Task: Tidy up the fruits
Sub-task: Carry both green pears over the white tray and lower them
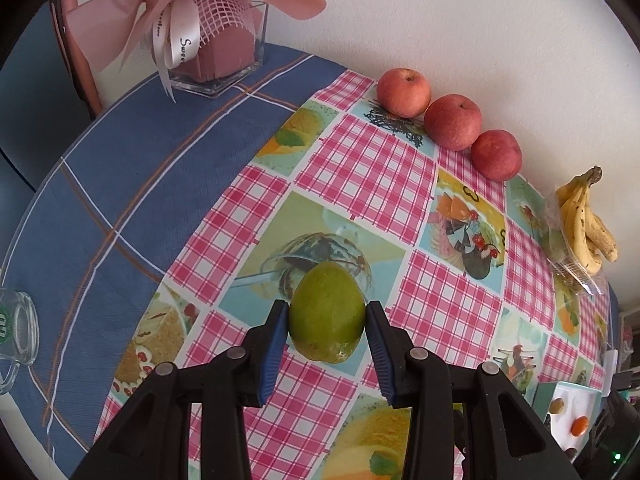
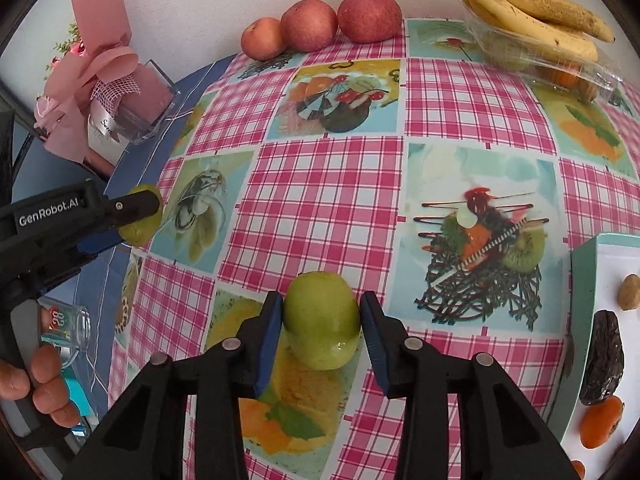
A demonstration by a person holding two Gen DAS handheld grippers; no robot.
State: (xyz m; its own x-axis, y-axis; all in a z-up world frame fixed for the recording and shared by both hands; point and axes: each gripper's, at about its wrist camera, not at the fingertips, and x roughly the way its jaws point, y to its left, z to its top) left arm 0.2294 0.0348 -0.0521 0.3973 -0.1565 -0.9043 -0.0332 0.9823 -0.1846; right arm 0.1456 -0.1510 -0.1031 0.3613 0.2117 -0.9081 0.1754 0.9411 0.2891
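Note:
My left gripper (image 1: 327, 309) is shut on an oval green fruit (image 1: 326, 320), one blue pad pressed on each side, over the patterned cloth. The right wrist view shows that same gripper (image 2: 134, 220) at the far left with the oval green fruit (image 2: 142, 232) in it and a hand on its handle. My right gripper (image 2: 321, 302) is shut on a rounder green fruit (image 2: 322, 324) low over the cloth. Three red apples (image 1: 452, 122) (image 2: 310, 24) stand in a row by the wall. A bunch of bananas (image 1: 586, 220) (image 2: 532, 12) lies on a clear plastic box.
A pale tray (image 2: 600, 256) at the right edge holds a dark date, a nut and orange fruits. A glass vase with a pink bouquet (image 1: 216, 52) stands at the back left on the blue cloth. A small glass (image 1: 16, 332) sits at the left table edge.

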